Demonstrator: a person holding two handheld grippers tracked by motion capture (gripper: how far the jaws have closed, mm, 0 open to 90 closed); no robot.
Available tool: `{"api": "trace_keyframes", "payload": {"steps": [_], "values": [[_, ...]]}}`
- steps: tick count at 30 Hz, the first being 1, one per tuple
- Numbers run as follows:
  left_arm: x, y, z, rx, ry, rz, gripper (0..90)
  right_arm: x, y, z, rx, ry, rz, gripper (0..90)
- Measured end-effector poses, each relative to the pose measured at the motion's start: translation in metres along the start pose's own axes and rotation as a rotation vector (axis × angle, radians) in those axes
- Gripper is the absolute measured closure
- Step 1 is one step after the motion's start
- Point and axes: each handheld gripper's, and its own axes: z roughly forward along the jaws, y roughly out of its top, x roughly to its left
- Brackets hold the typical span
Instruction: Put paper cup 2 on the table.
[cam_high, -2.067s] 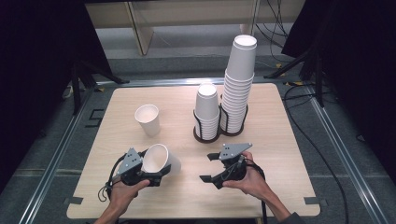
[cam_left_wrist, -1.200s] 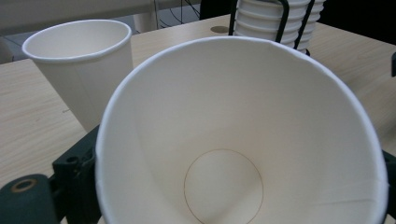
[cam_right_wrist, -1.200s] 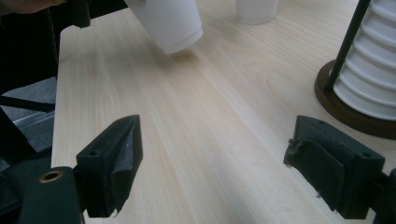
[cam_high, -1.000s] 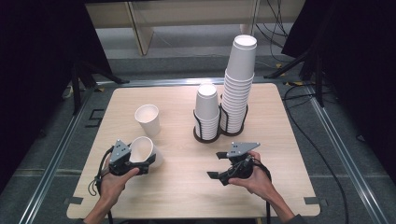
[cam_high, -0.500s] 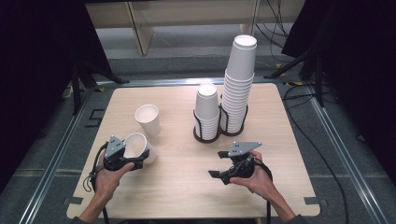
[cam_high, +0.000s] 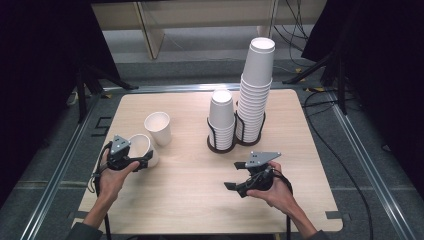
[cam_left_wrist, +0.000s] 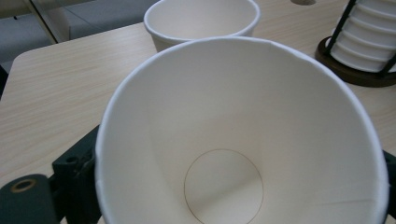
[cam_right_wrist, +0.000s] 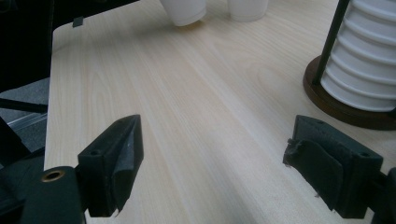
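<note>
The left gripper (cam_high: 131, 161) has its jaws closed on a paper cup (cam_high: 142, 149) (tilted, mouth toward its camera) just beside a second cup (cam_high: 158, 127) on the table (cam_high: 190, 200). The right gripper (cam_high: 240, 176) holds nothing, jaws wide apart.

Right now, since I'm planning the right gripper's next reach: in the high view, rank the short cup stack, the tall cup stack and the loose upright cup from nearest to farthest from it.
From the right gripper:
1. Short cup stack, just beyond it, slightly left.
2. Tall cup stack, beyond it, right of the short one.
3. Loose upright cup, far left, across the table.
</note>
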Motion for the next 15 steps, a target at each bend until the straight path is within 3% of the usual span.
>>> {"api": "trace_keyframes", "payload": {"steps": [6, 10, 15], "values": [[0.005, 0.004, 0.006, 0.035, 0.011, -0.008, 8.8, -0.001, 0.0, -0.001, 0.0, -0.004, -0.007, 18.6], [0.005, 0.004, 0.011, 0.078, 0.007, 0.011, 8.8, 0.0, 0.0, 0.0, 0.002, 0.004, 0.0, 18.6], [0.005, 0.004, 0.012, 0.084, 0.02, 0.011, 8.4, 0.0, -0.001, -0.001, 0.001, 0.005, 0.001, 18.6]]}}
